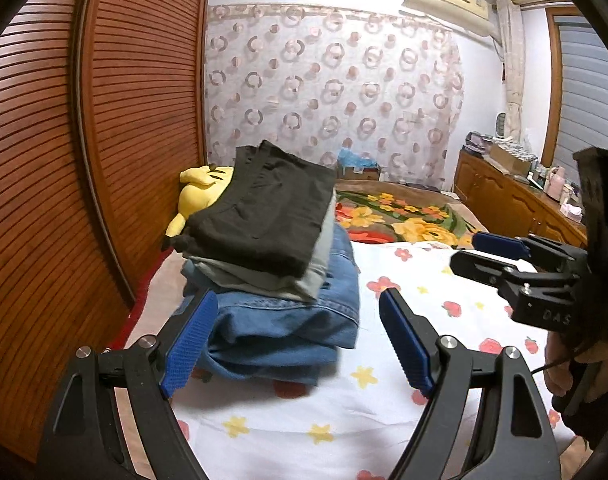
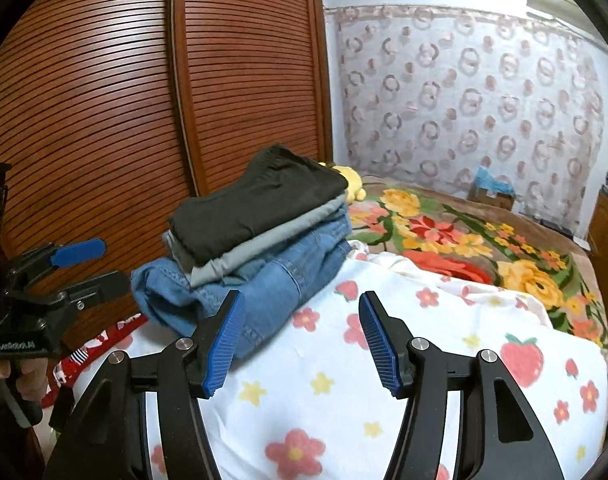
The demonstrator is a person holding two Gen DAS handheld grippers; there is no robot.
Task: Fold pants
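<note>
Black pants (image 1: 263, 208) top a folded stack on grey pants (image 1: 312, 276) and jeans (image 1: 287, 320), on the bed (image 1: 304, 420). Left claw (image 1: 299, 344) wide, empty; right claw (image 2: 299, 348) apart, empty.

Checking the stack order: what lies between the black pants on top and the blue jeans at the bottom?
One folded grey garment lies between the black pants and the blue jeans. The right wrist view shows its edge best; the left wrist view shows it too.
</note>
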